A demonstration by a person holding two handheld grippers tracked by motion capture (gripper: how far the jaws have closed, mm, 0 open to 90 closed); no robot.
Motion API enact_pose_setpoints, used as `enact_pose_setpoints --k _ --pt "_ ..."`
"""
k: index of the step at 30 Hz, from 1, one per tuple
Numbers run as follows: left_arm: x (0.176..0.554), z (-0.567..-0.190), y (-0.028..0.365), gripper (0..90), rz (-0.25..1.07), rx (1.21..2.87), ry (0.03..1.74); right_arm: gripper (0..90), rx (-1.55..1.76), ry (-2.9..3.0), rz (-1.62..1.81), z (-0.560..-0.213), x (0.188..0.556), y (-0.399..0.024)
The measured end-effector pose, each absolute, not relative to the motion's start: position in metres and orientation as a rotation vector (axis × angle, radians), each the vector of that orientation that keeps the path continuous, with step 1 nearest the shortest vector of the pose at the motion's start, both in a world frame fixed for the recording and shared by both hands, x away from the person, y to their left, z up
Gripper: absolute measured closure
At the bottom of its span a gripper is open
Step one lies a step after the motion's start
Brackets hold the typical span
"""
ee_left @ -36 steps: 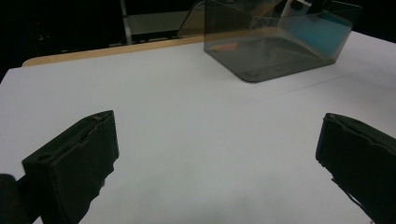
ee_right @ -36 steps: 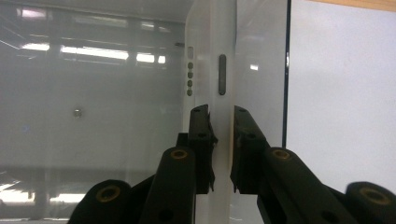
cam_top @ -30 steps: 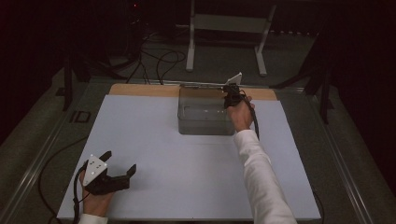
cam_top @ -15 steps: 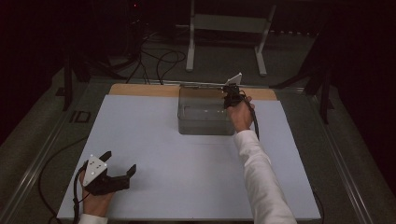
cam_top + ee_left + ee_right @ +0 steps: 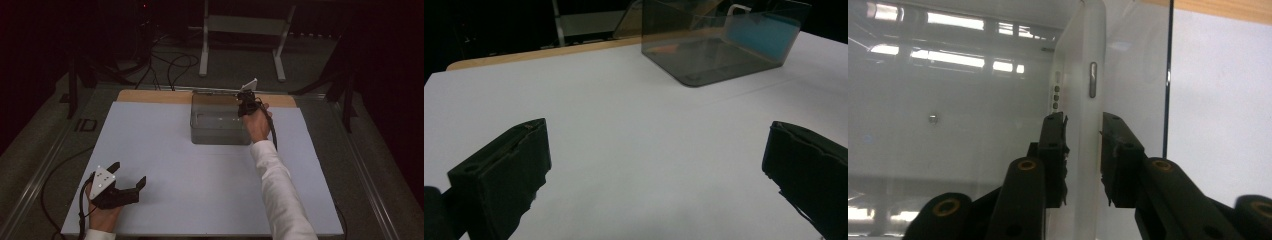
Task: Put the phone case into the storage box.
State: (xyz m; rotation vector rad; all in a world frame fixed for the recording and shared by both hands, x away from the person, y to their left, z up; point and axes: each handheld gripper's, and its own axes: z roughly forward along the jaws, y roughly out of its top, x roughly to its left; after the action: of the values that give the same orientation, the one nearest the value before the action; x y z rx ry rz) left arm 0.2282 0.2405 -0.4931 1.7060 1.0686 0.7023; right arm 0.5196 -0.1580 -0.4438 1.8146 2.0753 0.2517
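A clear plastic box (image 5: 215,122) stands at the back middle of the white table sheet (image 5: 200,175). My right gripper (image 5: 241,111) reaches down into its right end. In the right gripper view a slim white device (image 5: 1083,75), like a phone on edge with a side button, stands between the jaws of that gripper (image 5: 1083,130). The jaws have just been opening, and a thin gap shows at the right pad (image 5: 1115,145). In the left gripper view the device shows a pale blue face (image 5: 769,32) inside the box (image 5: 704,50). My left gripper (image 5: 129,173) (image 5: 659,150) rests open and empty at the near left.
A wooden strip (image 5: 150,96) runs along the table's far edge, just behind the box. Beyond it stand a metal frame (image 5: 240,30) and loose cables (image 5: 170,65) on the floor. A sleeved forearm (image 5: 275,190) crosses the table's right half.
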Motion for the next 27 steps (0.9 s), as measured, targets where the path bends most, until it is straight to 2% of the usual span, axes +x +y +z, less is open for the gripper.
enact_pose_setpoints --k 7,8,11,12,16,21,23,27 --pt "0.228 -0.493 0.240 0.1 0.699 1.707 1.067 64.8 1.734 2.100 0.253 -0.440 0.515 -0.154" --pt "0.228 -0.493 0.239 0.1 0.700 1.709 1.065 61.2 1.687 2.115 0.263 -0.438 0.514 -0.153" --pt "0.228 -0.493 0.239 0.1 0.701 1.711 1.064 58.1 1.670 2.115 0.273 -0.435 0.513 -0.152" --pt "0.228 -0.493 0.239 0.1 0.700 1.710 1.065 52.9 1.643 2.116 0.283 -0.433 0.511 -0.151" --pt "0.228 -0.493 0.239 0.1 0.700 1.711 1.064 52.0 1.627 2.119 0.297 -0.430 0.509 -0.152" --pt "0.228 -0.494 0.238 0.1 0.700 1.712 1.063 46.3 1.591 2.132 0.334 -0.425 0.506 -0.153" --pt "0.228 -0.494 0.239 0.1 0.700 1.709 1.064 40.2 1.558 2.129 0.348 -0.423 0.504 -0.153" --pt "0.228 -0.494 0.238 0.1 0.700 1.712 1.064 34.1 1.538 2.118 0.389 -0.420 0.499 -0.155"
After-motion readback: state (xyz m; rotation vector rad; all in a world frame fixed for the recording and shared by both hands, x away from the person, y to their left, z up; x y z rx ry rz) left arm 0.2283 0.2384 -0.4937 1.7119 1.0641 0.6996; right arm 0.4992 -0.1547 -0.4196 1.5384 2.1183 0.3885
